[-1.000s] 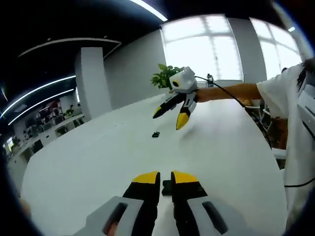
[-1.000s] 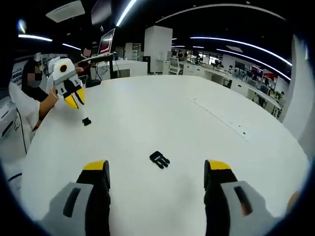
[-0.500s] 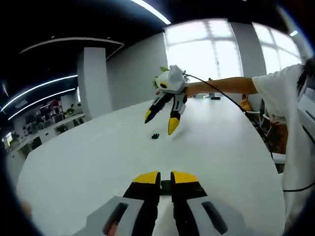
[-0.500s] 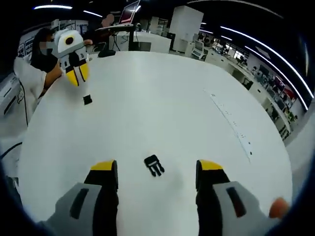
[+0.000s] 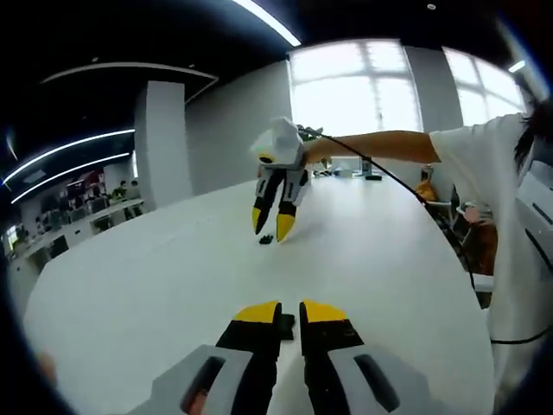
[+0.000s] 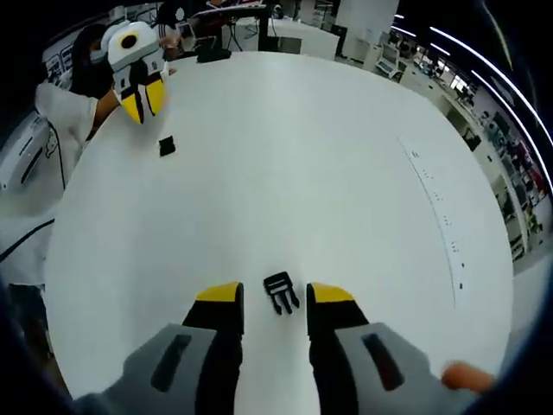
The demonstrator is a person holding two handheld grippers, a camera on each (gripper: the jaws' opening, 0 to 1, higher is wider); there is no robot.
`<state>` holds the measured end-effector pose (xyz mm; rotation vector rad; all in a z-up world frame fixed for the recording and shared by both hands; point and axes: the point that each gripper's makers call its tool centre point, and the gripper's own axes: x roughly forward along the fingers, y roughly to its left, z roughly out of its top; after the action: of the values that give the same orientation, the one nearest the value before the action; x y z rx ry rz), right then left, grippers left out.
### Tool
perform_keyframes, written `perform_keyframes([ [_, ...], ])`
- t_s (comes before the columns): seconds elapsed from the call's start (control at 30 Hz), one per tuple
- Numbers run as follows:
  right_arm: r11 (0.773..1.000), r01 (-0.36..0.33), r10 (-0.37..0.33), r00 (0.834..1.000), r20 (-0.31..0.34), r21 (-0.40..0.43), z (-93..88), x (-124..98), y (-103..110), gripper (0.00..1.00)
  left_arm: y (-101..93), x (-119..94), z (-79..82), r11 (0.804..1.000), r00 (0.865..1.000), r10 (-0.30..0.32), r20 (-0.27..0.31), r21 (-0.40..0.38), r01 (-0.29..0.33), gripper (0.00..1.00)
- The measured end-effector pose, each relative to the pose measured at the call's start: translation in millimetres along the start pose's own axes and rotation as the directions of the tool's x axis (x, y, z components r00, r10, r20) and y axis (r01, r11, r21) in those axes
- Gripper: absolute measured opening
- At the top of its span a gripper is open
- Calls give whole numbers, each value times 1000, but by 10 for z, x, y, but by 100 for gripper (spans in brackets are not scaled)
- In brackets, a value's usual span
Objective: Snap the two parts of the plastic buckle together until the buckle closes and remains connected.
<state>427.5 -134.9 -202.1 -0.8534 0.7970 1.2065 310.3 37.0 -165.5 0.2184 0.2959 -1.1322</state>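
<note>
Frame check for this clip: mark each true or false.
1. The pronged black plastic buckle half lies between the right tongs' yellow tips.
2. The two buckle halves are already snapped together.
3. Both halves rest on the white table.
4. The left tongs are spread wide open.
1. True: the pronged black plastic buckle half lies between the right tongs' tips.
2. False: the small black buckle half lies far off, near the left tongs.
3. True: both rest on the white table.
4. False: their tips are nearly together.
</note>
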Motion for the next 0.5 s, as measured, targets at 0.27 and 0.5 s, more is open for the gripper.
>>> perform_keyframes([
  [0.27,999,-17,15,999,-48,-33,22,50,-37,21,-76,-17,4,999,999,-37,17,-25,38,7],
  [0.5,998,-59,57,994,-97,-27,-6,63,6,18,-72,-53,-32,998,999,-42,25,-49,44,7],
])
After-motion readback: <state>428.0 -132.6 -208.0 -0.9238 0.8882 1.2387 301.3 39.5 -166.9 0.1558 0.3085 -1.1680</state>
